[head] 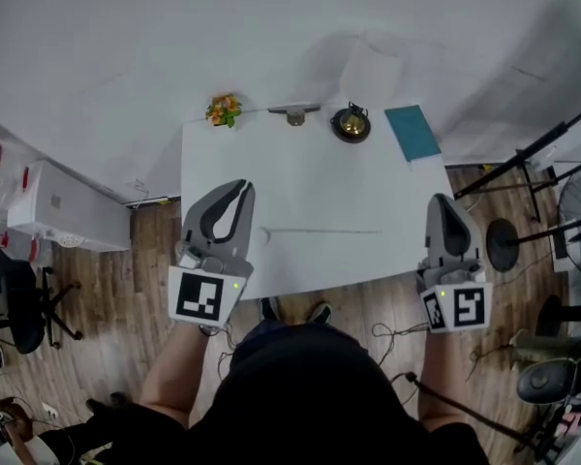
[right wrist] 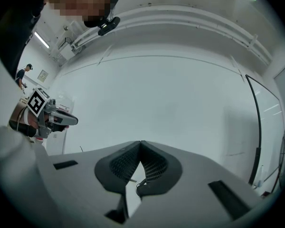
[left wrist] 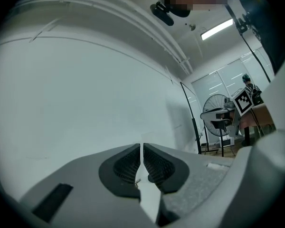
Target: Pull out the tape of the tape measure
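Both tongs clenched, nothing gripped. Left gripper (head: 241, 190) is over the table (head: 300, 177) at its 8 o'clock edge, and its own view shows the jaws pressed together with only a hairline slit. Right gripper (head: 441, 203) is at the table's 4 o'clock corner, with its jaws also closed tip to tip and empty. The likely tape measure (head: 351, 124), a round dark case with a brass centre, sits at the far edge at about 12 to 1 o'clock, well apart from both grippers and touched by neither. Same far edge: small plant (head: 224, 109) at 11 o'clock, grey metal bracket (head: 293, 113) just left of the case, teal book (head: 413, 132) at 1 to 2 o'clock. A thin pale line (head: 320, 231) runs across the tabletop between the grippers; can't tell if it's tape or a seam.
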Available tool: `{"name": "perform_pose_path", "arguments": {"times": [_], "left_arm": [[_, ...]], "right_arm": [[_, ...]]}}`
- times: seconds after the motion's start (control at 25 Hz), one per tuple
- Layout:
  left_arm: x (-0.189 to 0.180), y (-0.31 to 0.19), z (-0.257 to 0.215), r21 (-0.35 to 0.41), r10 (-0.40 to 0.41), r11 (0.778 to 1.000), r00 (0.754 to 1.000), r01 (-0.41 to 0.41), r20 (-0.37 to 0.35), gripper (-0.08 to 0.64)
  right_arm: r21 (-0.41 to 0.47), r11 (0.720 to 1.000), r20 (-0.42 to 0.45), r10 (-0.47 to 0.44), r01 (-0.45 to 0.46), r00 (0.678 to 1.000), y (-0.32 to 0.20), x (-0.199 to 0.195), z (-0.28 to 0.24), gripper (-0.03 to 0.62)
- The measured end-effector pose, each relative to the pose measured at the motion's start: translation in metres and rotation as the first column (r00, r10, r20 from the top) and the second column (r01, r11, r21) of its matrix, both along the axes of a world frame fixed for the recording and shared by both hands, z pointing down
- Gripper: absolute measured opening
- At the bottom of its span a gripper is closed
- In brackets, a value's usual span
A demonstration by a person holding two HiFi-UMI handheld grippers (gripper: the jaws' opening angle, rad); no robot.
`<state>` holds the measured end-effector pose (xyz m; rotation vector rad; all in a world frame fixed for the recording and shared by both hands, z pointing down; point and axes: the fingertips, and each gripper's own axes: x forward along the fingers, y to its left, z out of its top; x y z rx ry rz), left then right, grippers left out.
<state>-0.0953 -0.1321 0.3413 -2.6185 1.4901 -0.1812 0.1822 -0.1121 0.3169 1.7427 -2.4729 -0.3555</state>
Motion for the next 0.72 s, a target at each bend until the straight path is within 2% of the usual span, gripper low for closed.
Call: {"name": "perform_pose_path", "arguments": {"times": [0.24, 0.72], "left_arm": [[-0.0046, -0.0033, 0.0043, -0.012, -0.018, 1.000, 1.000, 0.018, -0.001, 0.021], [-0.0104, -0.0055, 0.0068, -0.022, -0.014, 1.000, 1.000, 0.014, 0.000, 0.021]], "right_arm": [[0.030, 0.999, -0.004, 0.020, -0.020, 1.000, 0.0005, 0.0025, -0.0105, 0.005], [0.033, 0.999, -0.006, 0.024, -0.024, 1.000, -0.0003, -0.0035, -0.0111, 0.005]]}}
